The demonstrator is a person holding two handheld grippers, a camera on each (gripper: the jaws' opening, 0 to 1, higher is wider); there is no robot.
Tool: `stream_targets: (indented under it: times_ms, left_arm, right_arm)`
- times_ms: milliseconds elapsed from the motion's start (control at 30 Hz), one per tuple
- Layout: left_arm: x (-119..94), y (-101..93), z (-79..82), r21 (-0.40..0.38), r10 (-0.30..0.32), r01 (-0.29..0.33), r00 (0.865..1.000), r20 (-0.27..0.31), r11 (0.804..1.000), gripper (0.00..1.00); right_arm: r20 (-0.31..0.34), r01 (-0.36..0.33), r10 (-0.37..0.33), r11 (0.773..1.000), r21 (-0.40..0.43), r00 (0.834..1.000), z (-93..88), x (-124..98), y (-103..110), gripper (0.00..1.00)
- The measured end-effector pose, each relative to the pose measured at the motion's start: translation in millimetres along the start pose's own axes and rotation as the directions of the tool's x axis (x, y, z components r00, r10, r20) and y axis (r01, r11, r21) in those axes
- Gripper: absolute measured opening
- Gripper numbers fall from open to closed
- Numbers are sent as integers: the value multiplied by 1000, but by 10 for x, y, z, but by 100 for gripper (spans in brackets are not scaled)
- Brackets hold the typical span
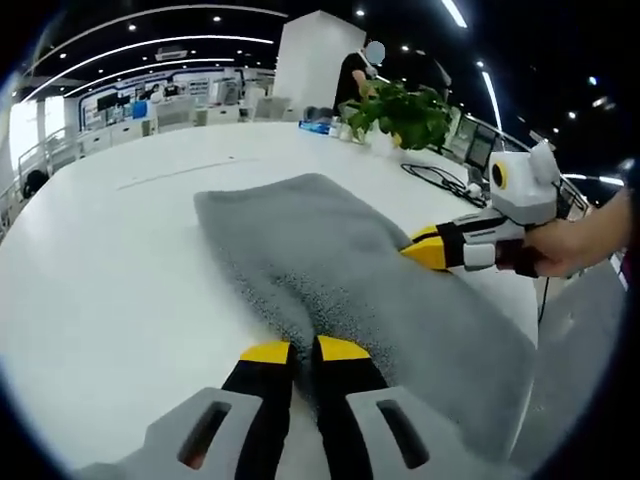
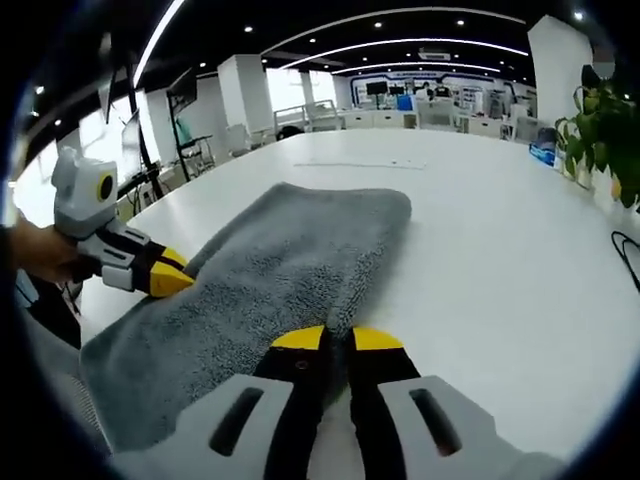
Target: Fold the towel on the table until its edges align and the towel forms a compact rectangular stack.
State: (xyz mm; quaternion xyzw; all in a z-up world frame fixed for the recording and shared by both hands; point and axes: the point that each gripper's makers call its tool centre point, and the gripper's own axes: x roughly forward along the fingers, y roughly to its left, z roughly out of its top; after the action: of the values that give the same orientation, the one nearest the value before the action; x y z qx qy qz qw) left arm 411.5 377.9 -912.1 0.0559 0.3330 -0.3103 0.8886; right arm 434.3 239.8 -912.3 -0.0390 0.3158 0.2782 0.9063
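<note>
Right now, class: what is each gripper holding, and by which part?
Both hold the grey towel: the left gripper and right gripper each shut on a long edge, on opposite sides.

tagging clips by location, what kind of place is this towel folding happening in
Probably a large open-plan office or showroom: a long white table holds the grey towel and a potted plant, with desks and screens behind and strip lights across a dark ceiling.

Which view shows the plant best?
The left gripper view: the plant stands whole at the table's far side, leaves plain. The right gripper view catches just some leaves at its right edge, cut off by the rim.
</note>
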Motion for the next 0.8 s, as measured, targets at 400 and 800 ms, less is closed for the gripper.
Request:
stream_targets:
  times_ms: [400, 800]
  left_arm:
    - [-162, 106, 35, 33, -13, 14, 1000, -23, 999, 27]
    - [-447, -55, 196, 126, -31, 31, 1000, 1, 992, 50]
  right_arm:
    - [-10, 4, -5, 998, -57, 1000, 74, -161, 7, 19]
    - [-13, -71, 70, 991, -114, 997, 95, -389, 203, 29]
